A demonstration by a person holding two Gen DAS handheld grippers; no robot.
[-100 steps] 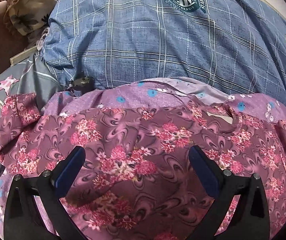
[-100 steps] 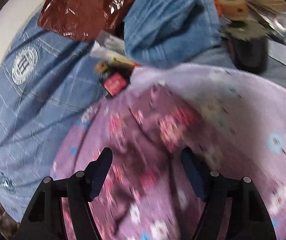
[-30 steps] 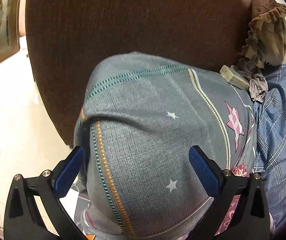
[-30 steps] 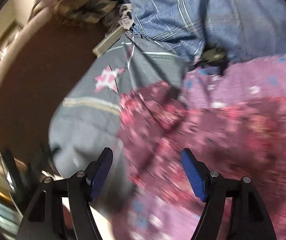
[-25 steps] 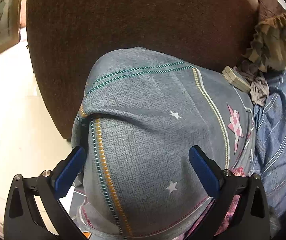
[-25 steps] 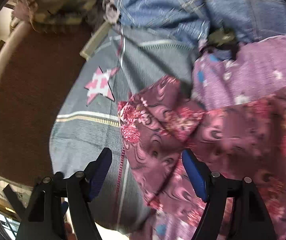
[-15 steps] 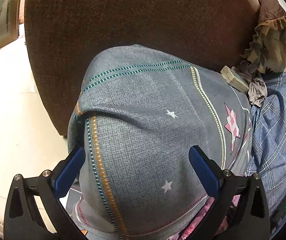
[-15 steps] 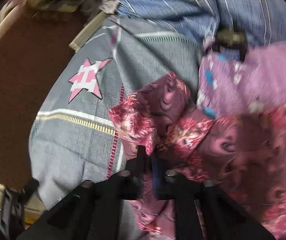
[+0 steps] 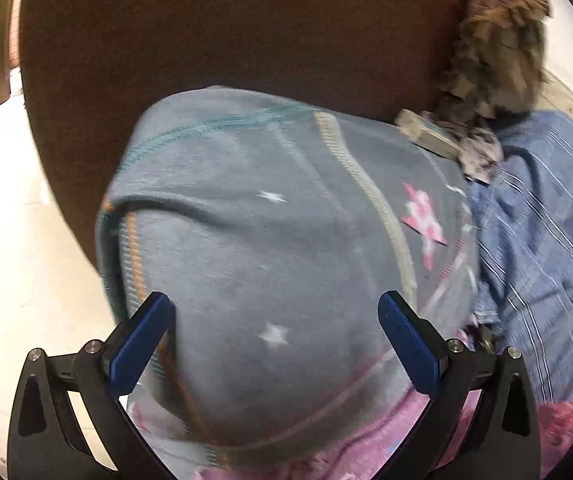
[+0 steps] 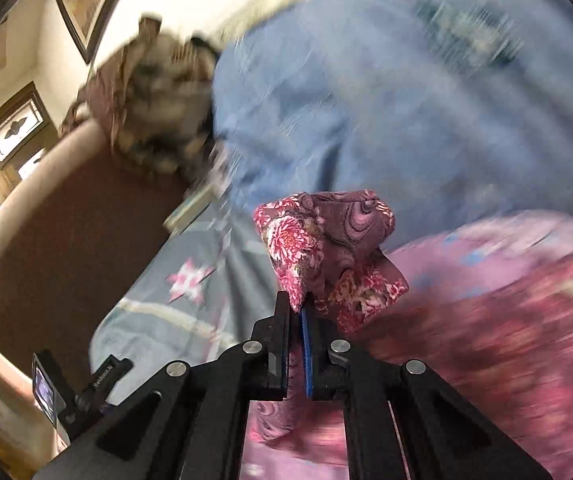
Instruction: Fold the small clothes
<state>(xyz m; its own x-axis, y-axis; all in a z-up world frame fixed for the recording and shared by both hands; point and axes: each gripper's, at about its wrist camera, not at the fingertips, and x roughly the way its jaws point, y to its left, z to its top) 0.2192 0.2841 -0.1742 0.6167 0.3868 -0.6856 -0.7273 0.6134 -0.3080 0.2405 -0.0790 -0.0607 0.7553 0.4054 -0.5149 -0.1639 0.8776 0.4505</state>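
Note:
The maroon floral garment (image 10: 326, 248) lies over a lilac cloth (image 10: 466, 248) on the bed. My right gripper (image 10: 300, 306) is shut on the garment's sleeve end and holds it lifted, the bunched cloth standing up above the fingertips. The rest of the garment (image 10: 486, 320) trails blurred to the right. My left gripper (image 9: 272, 336) is open and empty, hovering over a grey star-print blanket (image 9: 270, 240). A strip of the lilac cloth (image 9: 366, 444) and a bit of the floral garment (image 9: 562, 424) show at the bottom of the left wrist view.
A blue checked bedspread (image 10: 386, 112) covers the bed behind. A brown headboard (image 9: 226, 32) rises beyond the grey blanket. Crumpled brownish clothes (image 9: 494, 52) and a small flat box (image 9: 426, 132) lie at its right end. Pale floor (image 9: 14, 220) shows to the left.
My right gripper closed on the floral sleeve end and lifted it, swinging up and right. My left gripper stayed open over the grey blanket, shifting slightly.

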